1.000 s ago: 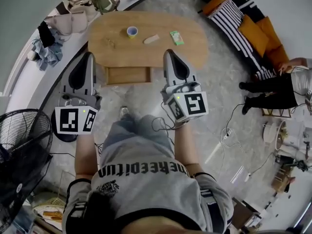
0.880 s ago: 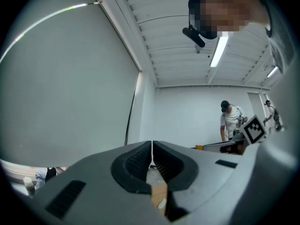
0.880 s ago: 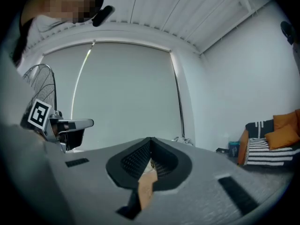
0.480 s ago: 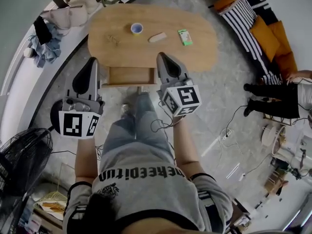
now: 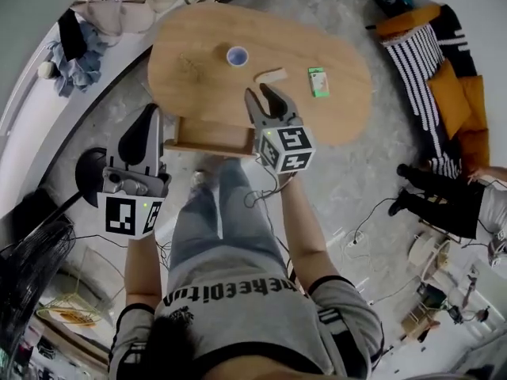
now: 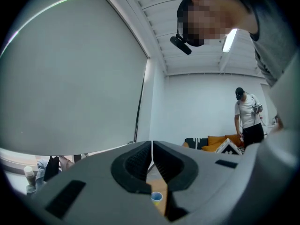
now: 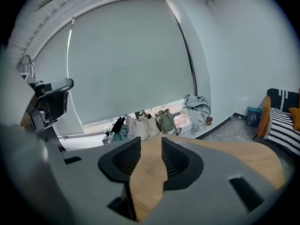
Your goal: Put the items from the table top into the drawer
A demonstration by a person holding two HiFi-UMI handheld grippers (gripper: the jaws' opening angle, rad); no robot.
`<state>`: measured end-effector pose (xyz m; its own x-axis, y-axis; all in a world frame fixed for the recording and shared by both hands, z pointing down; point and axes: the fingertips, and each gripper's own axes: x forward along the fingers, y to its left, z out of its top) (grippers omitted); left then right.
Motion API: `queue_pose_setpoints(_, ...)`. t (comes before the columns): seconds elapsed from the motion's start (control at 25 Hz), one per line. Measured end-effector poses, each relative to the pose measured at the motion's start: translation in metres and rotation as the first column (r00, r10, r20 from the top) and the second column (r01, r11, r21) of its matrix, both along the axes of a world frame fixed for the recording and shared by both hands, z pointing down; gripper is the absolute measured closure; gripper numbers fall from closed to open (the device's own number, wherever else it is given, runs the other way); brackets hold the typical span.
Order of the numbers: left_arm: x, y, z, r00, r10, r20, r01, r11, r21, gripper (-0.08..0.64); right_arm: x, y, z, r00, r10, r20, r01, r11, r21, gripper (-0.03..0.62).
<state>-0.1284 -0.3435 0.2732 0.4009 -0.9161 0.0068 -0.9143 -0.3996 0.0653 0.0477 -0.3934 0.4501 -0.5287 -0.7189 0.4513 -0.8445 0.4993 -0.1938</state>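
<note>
1. The right gripper (image 5: 258,93) has moved up over the table (image 5: 190,30). Its jaws have just opened, with nothing between them.
2. The left gripper (image 5: 150,115), at lower left, is closed and empty.
3. The cup (image 5: 237,55), block (image 5: 270,75) and packet (image 5: 318,81) sit at top middle, not yet in the drawer (image 5: 207,136). A grab likely comes next.

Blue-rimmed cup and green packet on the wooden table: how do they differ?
The round blue-rimmed cup stands upright; the green packet is rectangular and lies flat. The cup sits left of the beige piece, the packet right of it. Both rest on the wooden table, untouched.
</note>
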Motion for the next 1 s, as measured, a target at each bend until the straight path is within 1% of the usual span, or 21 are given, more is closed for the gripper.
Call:
queue_pose_setpoints(0.08, -0.002, -0.011, 0.01, 1.0, -0.024, 0.007, 0.024, 1.0, -0.012, 0.548, -0.003, -0.017, 0.022, 1.0, -0.026, -0.015, 0.025, 0.999, -0.03, 0.433)
queue_pose_setpoints(0.28, -0.003, -0.036, 0.039, 0.998, -0.058, 0.006, 0.058, 0.998, -0.029, 0.548, -0.005, -0.054, 0.079, 0.996, -0.061, -0.062, 0.056, 0.995, -0.081, 0.393)
queue_pose_setpoints(0.64, 0.001, -0.059, 0.095, 0.994, -0.105, 0.023, 0.107, 0.989, -0.1, 0.548, -0.007, -0.093, 0.178, 0.983, -0.142, -0.113, 0.118, 0.974, -0.195, 0.299)
queue_pose_setpoints(0.88, 0.007, -0.065, 0.125, 0.99, -0.125, 0.071, 0.133, 0.984, -0.12, 0.548, -0.004, -0.115, 0.232, 0.977, -0.157, -0.143, 0.121, 0.965, -0.233, 0.24)
queue_pose_setpoints(1.0, 0.007, -0.065, 0.139, 0.988, -0.136, 0.078, 0.146, 0.979, -0.141, 0.548, -0.007, -0.124, 0.254, 0.973, -0.168, -0.161, 0.125, 0.962, -0.244, 0.209)
